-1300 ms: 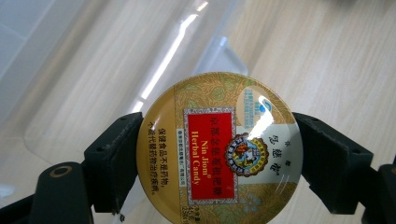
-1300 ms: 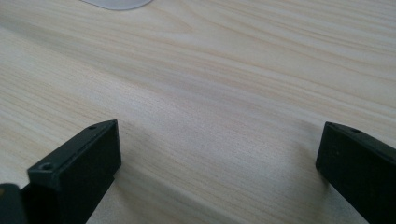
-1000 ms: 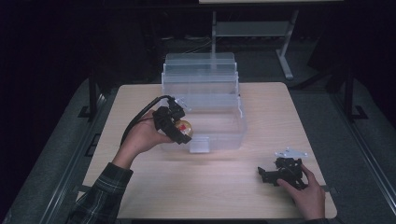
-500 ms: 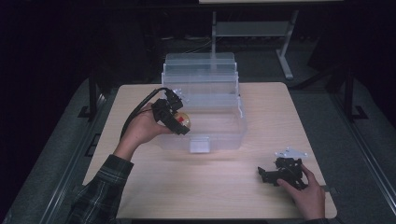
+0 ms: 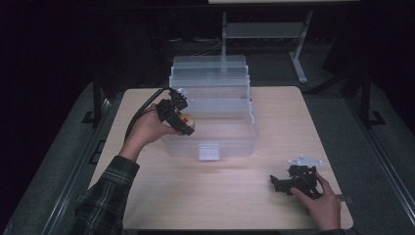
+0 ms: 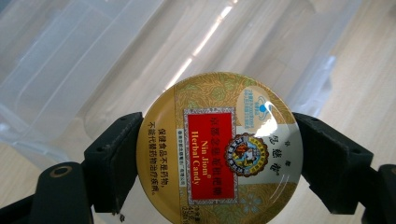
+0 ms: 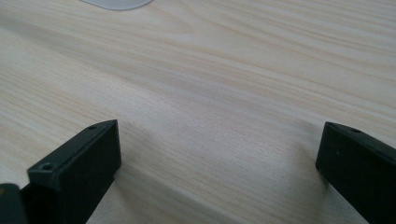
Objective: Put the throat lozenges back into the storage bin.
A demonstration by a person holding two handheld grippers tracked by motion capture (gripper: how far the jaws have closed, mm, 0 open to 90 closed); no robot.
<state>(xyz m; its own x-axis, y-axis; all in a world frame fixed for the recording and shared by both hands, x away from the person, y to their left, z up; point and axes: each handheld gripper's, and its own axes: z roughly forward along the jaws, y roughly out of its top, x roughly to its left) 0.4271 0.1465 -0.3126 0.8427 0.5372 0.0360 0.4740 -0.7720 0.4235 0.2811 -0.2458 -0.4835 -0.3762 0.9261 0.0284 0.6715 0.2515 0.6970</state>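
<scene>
A round gold candy tin (image 6: 219, 151) with a red label is clamped between the two black jaws of my left gripper (image 6: 219, 163). In the high view that left gripper (image 5: 182, 122) holds the candy tin (image 5: 188, 121) over the left front corner of a clear plastic box (image 5: 230, 142) that stands open with stepped trays. My right gripper (image 5: 280, 183) rests low at the table's front right, open, its jaws spread wide over bare wood in the right gripper view (image 7: 217, 158).
The light wooden table (image 5: 205, 196) has free room in front of the box and to its right. A metal stand (image 5: 298, 44) rises behind the table in the dark. Black rails run along both table sides.
My left gripper has carried the candy tin up and to the right, from beside the box's left front to over its rim. The right gripper has stayed put.
</scene>
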